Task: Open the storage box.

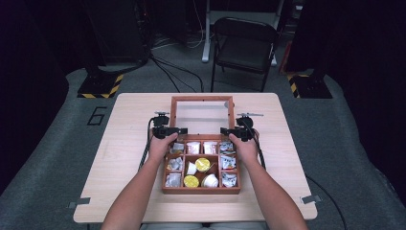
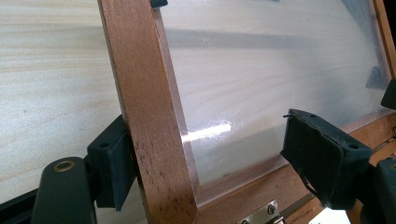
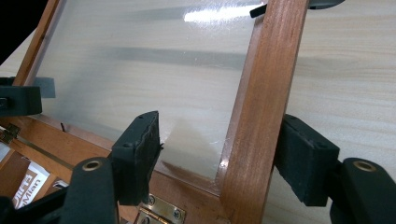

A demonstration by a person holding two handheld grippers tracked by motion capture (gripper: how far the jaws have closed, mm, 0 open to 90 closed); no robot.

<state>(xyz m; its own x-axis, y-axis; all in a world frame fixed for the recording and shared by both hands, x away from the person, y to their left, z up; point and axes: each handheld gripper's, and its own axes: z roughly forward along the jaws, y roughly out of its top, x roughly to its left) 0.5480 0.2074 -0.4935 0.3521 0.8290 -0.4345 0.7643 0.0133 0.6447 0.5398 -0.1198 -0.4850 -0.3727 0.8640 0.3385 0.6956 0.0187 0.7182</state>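
A wooden compartment box (image 1: pixel 201 190) sits at the table's near middle, its hinged lid (image 1: pixel 173 115) open behind it. The lid is a wooden frame around a clear pane (image 2: pixel 261 84). My left gripper (image 1: pixel 165 130) is open and straddles the lid's left frame bar (image 2: pixel 149 121). The outer pad (image 2: pixel 112 161) sits against the wood, while the inner one stands well off over the pane. My right gripper (image 1: pixel 237 132) is open astride the right frame bar (image 3: pixel 254 112), with its outer pad (image 3: pixel 303 158) close to the wood. The same grippers appear as left gripper (image 2: pixel 215 154) and right gripper (image 3: pixel 222 149).
The box's compartments hold yellow-lidded cups (image 1: pixel 203 164), white cups and several wrapped packets (image 1: pixel 229 162). Brass hinges (image 3: pixel 161 210) join lid and box. Bare tabletop (image 1: pixel 129 139) lies on both sides. A folding chair (image 1: pixel 244 45) stands beyond the table's far edge.
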